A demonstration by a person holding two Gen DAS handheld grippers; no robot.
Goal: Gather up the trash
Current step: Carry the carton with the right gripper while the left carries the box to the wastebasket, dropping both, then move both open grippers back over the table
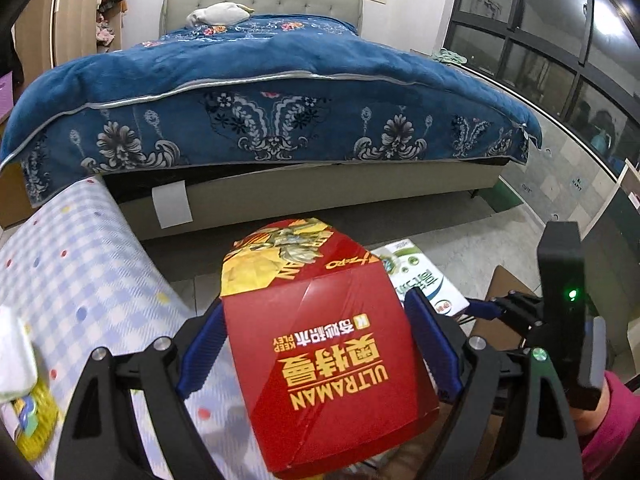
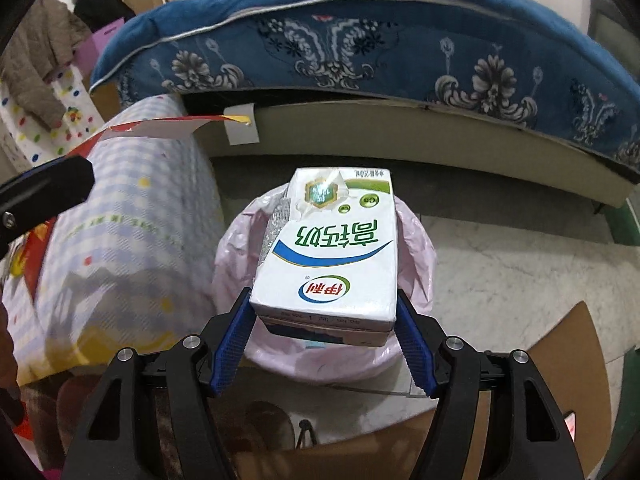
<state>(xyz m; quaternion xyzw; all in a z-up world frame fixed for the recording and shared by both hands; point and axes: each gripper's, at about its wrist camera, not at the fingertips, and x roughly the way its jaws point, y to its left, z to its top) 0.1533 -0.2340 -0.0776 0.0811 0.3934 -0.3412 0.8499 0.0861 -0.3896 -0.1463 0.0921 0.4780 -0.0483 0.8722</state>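
Observation:
My left gripper point(image 1: 320, 344) is shut on a red Ultraman box point(image 1: 320, 344) and holds it in the air beside the checked table. My right gripper point(image 2: 324, 320) is shut on a white milk carton point(image 2: 332, 248) and holds it over a bin lined with a pink bag point(image 2: 416, 264). The milk carton also shows in the left wrist view point(image 1: 420, 280), to the right of the red box, with the right gripper point(image 1: 560, 300) behind it. An edge of the red box point(image 2: 160, 126) and the left gripper point(image 2: 44, 188) show at the left of the right wrist view.
A table with a blue checked cloth point(image 1: 80, 264) stands at the left, with a yellow packet point(image 1: 32, 424) on it. A bed with a blue blanket point(image 1: 260, 92) fills the back. Brown cardboard point(image 2: 560, 380) lies on the marble floor point(image 2: 520, 256) at the right.

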